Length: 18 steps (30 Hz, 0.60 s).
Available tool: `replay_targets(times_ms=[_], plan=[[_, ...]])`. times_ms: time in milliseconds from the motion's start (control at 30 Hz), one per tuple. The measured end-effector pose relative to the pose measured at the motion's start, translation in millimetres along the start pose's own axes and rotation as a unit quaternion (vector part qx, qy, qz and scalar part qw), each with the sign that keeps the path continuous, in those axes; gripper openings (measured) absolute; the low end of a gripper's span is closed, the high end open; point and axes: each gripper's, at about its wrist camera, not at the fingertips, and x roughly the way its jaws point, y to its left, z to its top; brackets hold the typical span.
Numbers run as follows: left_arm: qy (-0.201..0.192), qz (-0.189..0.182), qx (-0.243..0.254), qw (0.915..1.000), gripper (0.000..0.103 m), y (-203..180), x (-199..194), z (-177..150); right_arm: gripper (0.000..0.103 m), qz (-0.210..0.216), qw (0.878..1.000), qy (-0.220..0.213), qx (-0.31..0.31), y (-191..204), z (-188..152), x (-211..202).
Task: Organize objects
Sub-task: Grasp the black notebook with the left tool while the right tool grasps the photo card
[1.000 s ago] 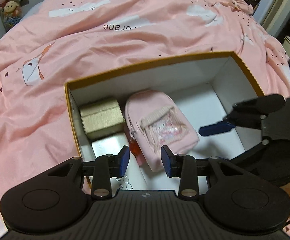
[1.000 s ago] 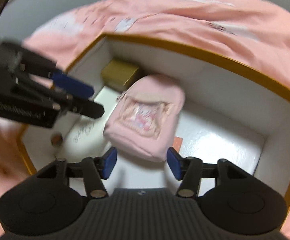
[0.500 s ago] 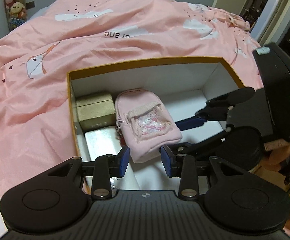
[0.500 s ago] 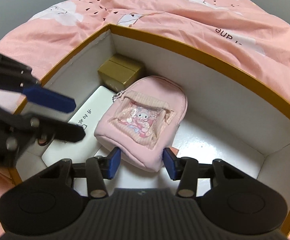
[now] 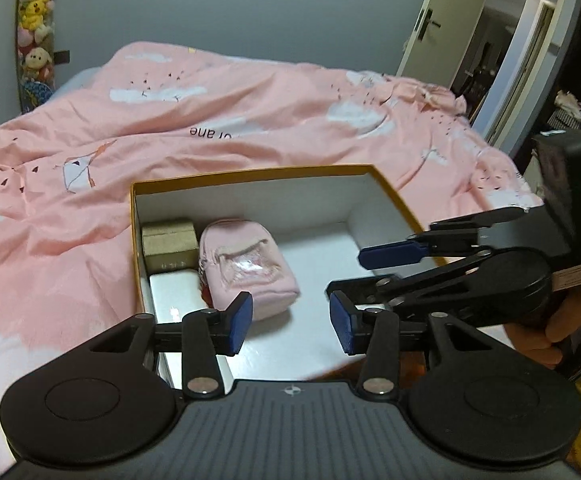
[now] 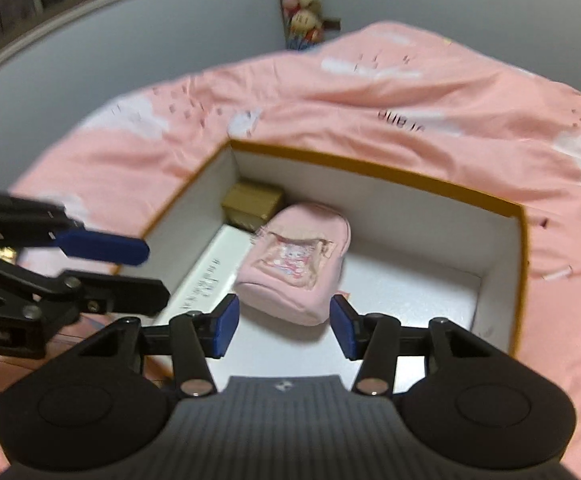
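Note:
An open box with an orange rim (image 5: pixel 250 173) and white inside lies on the pink bed; it also shows in the right wrist view (image 6: pixel 370 164). In it lie a small pink backpack (image 5: pixel 246 264) (image 6: pixel 298 260), a gold-brown carton (image 5: pixel 168 244) (image 6: pixel 252 204) at the far left corner, and a flat white box (image 5: pixel 172 292) (image 6: pixel 210 276) along the left wall. My left gripper (image 5: pixel 290 322) is open and empty, above the box's near edge. My right gripper (image 6: pixel 284 326) is open and empty, just short of the backpack; it also shows in the left wrist view (image 5: pixel 370 276).
A pink duvet (image 5: pixel 210 120) covers the bed all round the box. Plush toys (image 5: pixel 34 32) hang on the far left wall. A door (image 5: pixel 438 20) and shelving stand at the right. The box floor right of the backpack (image 5: pixel 322 248) is bare white.
Both grippers have pulled back and up from the box, so the box looks smaller and farther. The backpack stays lying in the box. Both jaws remain open.

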Motion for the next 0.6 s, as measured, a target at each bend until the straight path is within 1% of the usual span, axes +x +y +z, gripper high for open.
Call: replay_targets(times_ms=[100,200,267,333,400,500,567,600], plan=[[-0.001,-0.004,-0.019,0.9998,0.052,-4.6,-10.5,-14.7,0.052,0.009,0.999,-0.021,0.022,6.7,-16.9,-28.9],[0.022,-0.013,-0.048,0.9985,0.052,-2.7,-9.1,-32.2,0.052,0.013,0.998,-0.022,0.054,9.0,-36.7,-44.3],[0.042,-0.012,-0.063,0.9971,0.052,0.3,-3.0,-43.8,0.052,0.017,0.997,-0.011,0.078,8.0,-50.0,-44.3],[0.062,-0.002,-0.087,0.9943,0.052,6.2,5.6,-54.5,0.052,0.021,0.995,0.009,0.095,5.5,-63.2,-38.4],[0.081,0.007,-0.111,0.9905,0.053,14.9,17.2,-61.6,0.052,0.009,0.993,0.035,0.112,1.8,-73.6,-27.0],[0.095,0.014,-0.140,0.9855,0.055,27.9,29.6,-70.2,0.052,0.001,0.988,0.065,0.137,-9.9,-83.7,-9.9],[0.099,0.015,-0.153,0.9832,0.062,33.9,36.3,-73.8,0.052,0.004,0.985,0.075,0.157,-19.2,-87.9,-1.3],[0.103,0.015,-0.159,0.9818,0.063,36.0,39.4,-73.9,0.052,0.007,0.982,0.081,0.171,-23.8,-89.8,3.0]])
